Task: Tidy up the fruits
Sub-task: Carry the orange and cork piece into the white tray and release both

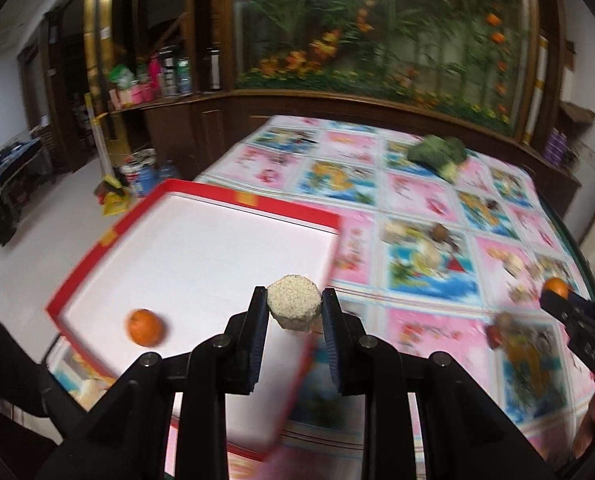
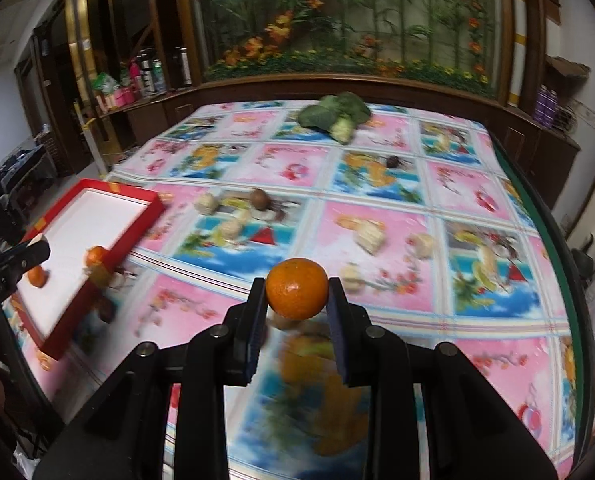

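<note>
Jaws of the right gripper [image 2: 297,300] pinch an orange [image 2: 296,288] above the patterned tablecloth [image 2: 377,208], while the left gripper [image 1: 294,312] clamps a pale, grainy chunk [image 1: 293,302] over the red-rimmed tray [image 1: 233,196], where another orange [image 1: 145,327] lies.

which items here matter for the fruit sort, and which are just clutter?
In play:
- orange held in the right gripper
- beige seeded block held in the left gripper
- orange in the tray
- red tray

Lying about:
- broccoli
- small brown and beige pieces mid-table, too blurred to name
- bottles on the shelf
</note>
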